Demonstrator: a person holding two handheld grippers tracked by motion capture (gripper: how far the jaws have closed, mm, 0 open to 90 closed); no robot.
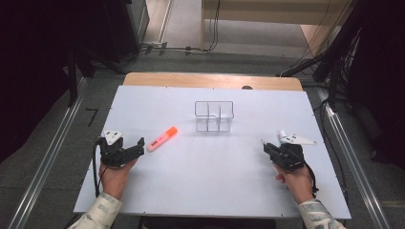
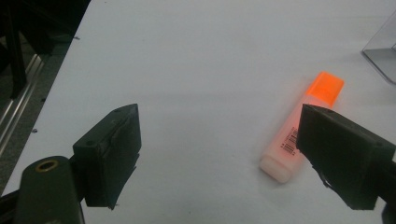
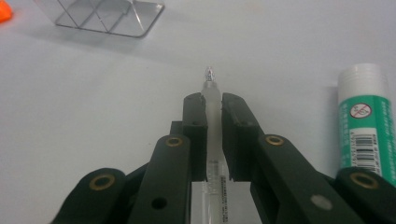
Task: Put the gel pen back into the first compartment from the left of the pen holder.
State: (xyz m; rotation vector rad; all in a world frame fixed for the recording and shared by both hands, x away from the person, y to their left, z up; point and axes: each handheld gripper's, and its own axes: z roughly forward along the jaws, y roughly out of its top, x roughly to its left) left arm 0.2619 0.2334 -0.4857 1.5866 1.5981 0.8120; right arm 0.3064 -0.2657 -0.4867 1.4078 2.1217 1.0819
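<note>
Covering the wooden table (image 1: 143, 78), a white board (image 1: 215, 186) carries everything. Near its left edge the left gripper (image 2: 219, 154) gapes beside an orange highlighter (image 2: 303, 126); near its right edge the right gripper (image 3: 213, 100) clamps a clear pen (image 3: 212, 86), glue stick (image 3: 364, 121) alongside. Mid-board lies bare.

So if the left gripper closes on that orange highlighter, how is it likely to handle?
The highlighter looks like a rigid plastic body, so probably stiff and light. Its flattish sides suggest it will slide rather than roll. It lies beside one jaw of the open left gripper, not between them, so closing now would likely nudge it.
</note>
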